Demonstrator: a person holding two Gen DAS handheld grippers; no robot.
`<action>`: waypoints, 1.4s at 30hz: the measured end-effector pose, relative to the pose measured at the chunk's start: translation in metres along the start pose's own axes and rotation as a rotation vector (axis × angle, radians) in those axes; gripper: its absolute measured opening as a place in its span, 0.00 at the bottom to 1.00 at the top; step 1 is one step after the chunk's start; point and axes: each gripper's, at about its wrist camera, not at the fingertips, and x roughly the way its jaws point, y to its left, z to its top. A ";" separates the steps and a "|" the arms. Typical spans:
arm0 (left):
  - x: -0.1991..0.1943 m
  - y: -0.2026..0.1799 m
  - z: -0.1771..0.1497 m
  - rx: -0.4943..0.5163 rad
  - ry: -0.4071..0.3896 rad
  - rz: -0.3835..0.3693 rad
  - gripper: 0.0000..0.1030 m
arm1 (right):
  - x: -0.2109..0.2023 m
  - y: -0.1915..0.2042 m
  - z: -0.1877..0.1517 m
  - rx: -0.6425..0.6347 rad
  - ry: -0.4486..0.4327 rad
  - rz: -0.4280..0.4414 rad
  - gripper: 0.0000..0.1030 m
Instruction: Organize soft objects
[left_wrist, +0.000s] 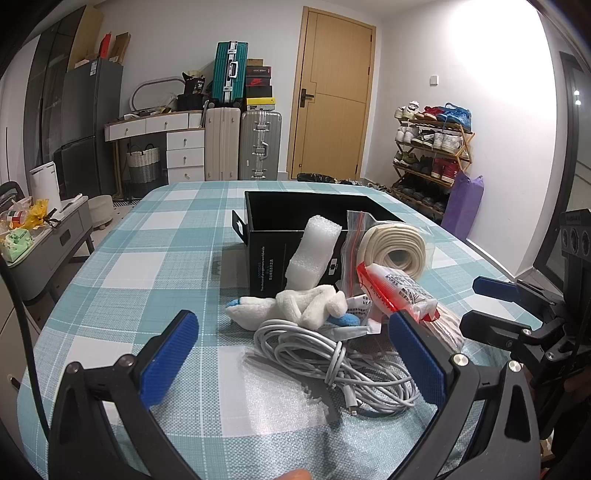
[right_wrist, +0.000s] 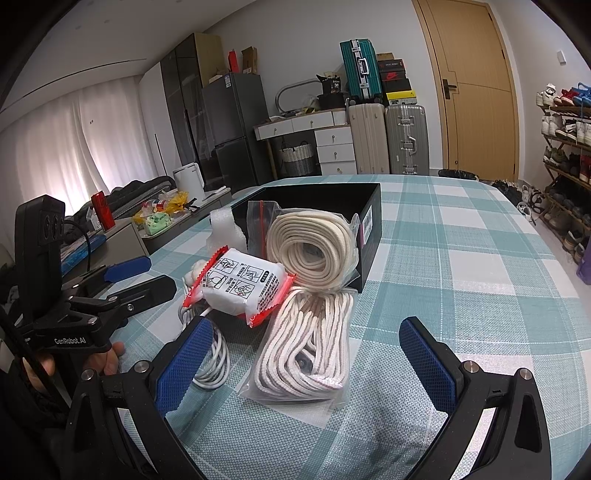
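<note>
A black open box (left_wrist: 284, 221) (right_wrist: 369, 206) stands on the checked table. In front of it lie white foam (left_wrist: 314, 251) (right_wrist: 223, 229), a bagged cream rope coil (left_wrist: 399, 249) (right_wrist: 314, 247), a red-edged white packet (left_wrist: 399, 291) (right_wrist: 243, 284), a white plush toy (left_wrist: 295, 306), a white cable bundle (left_wrist: 332, 362) (right_wrist: 212, 358) and a flat bag of cream rope (right_wrist: 310, 347). My left gripper (left_wrist: 295, 350) (right_wrist: 138, 275) is open, low over the cable. My right gripper (right_wrist: 310, 350) (left_wrist: 484, 301) is open around the flat rope bag.
The table's teal checked cloth (left_wrist: 147, 258) (right_wrist: 461, 258) extends left and right of the pile. A grey side cabinet with clutter (left_wrist: 44, 236) stands left of the table. Suitcases (left_wrist: 243, 144), a door and a shoe rack (left_wrist: 432, 151) line the far wall.
</note>
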 end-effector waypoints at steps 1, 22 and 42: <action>0.000 0.000 0.000 0.000 0.000 0.001 1.00 | 0.000 0.000 0.000 0.000 0.000 -0.001 1.00; -0.001 -0.001 0.000 0.002 -0.001 0.001 1.00 | 0.000 0.000 0.000 0.000 0.001 -0.002 1.00; 0.000 0.003 0.001 0.010 0.010 0.001 1.00 | 0.000 0.005 0.004 -0.027 0.023 -0.013 1.00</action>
